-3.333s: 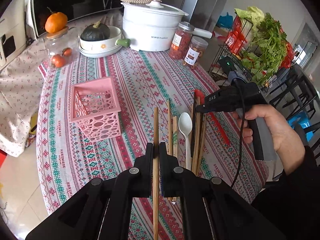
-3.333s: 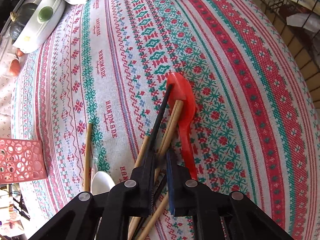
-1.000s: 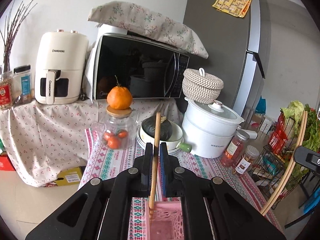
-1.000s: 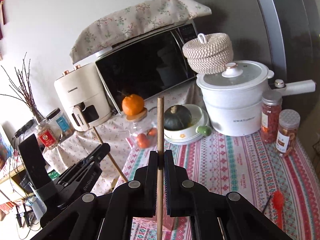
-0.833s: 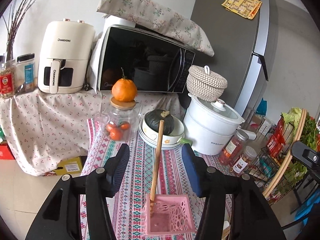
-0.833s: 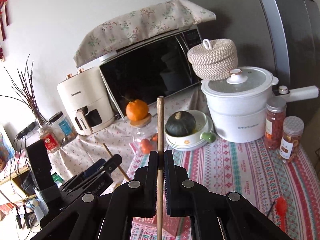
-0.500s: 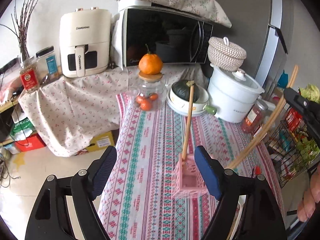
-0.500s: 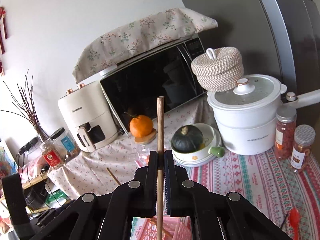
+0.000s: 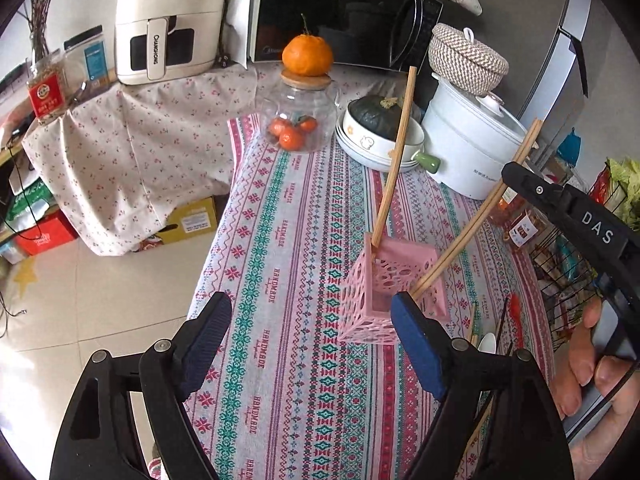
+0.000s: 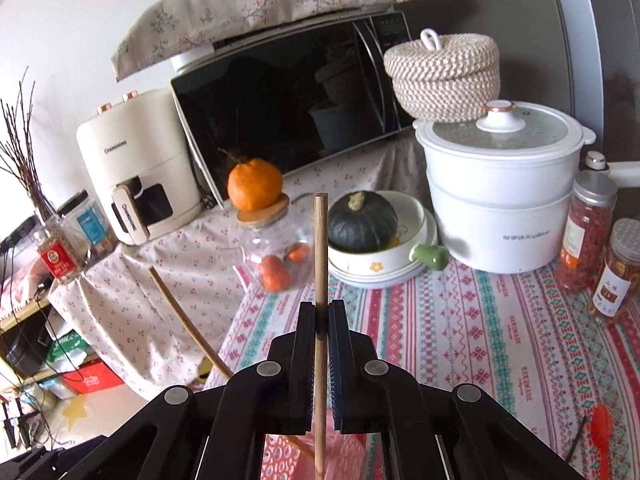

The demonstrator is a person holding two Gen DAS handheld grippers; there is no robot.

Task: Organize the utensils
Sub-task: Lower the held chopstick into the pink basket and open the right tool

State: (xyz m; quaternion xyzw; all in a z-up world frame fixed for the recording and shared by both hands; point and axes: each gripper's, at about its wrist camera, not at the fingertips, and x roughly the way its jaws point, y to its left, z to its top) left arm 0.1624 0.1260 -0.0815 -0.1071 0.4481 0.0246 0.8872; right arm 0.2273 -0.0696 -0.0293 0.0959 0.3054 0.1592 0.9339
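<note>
Standing in the pink perforated basket on the patterned tablecloth, one wooden chopstick leans toward twelve o'clock, its foot in the basket's far left corner. The left gripper hangs above the cloth with its blue pads spread wide and nothing between them; its jaws have just been opening. The right gripper is clamped tight on a second wooden chopstick, which runs upright through the pads. In the left wrist view that second stick slants from the gripper body at three o'clock down into the basket's near right side. A person's hand wraps the right gripper's handle at four o'clock.

More utensils lie flat on the cloth just right of the basket at four o'clock: a white spoon, a red spoon, a dark chopstick and further wooden sticks partly hidden behind the left gripper's right finger.

Beyond the basket at twelve o'clock stand a glass jar of small oranges with one orange on its lid, a stack of bowls holding a dark green squash, and a white lidded pot with a woven basket behind. Two spice jars stand at the pot's right. A microwave and a cream air fryer line the back counter, well apart from the basket. A wire rack of greens sits at three o'clock.
</note>
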